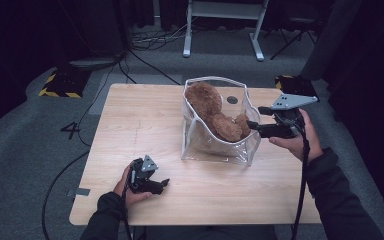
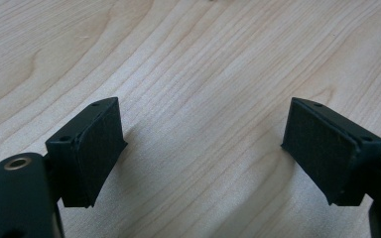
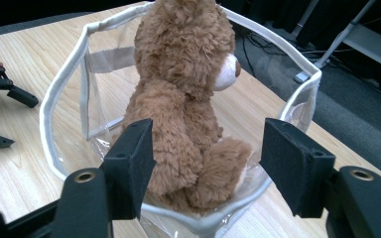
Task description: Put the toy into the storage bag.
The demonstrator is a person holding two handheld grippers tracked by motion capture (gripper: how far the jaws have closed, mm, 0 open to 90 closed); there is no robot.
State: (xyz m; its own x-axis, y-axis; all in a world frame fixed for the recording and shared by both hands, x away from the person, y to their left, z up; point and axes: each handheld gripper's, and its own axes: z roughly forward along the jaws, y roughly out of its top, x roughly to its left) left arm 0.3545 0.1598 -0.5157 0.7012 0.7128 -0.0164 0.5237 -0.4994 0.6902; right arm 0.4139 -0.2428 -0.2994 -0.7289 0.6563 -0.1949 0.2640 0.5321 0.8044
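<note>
A brown teddy bear sits upright inside a clear plastic bag with a white rim on the wooden table. My right gripper is at the bag's right side, level with its rim. In the right gripper view the bear shows in profile inside the bag. My right gripper is open there, its pads apart on either side of the bear's lower body and not pressing it. My left gripper rests near the table's front left, open over bare wood with nothing between the pads.
The table's near edge lies just below my left hand. Behind the table, on the grey floor, are cables, a white metal frame and a yellow-and-black marked base. My left gripper shows at the left of the right gripper view.
</note>
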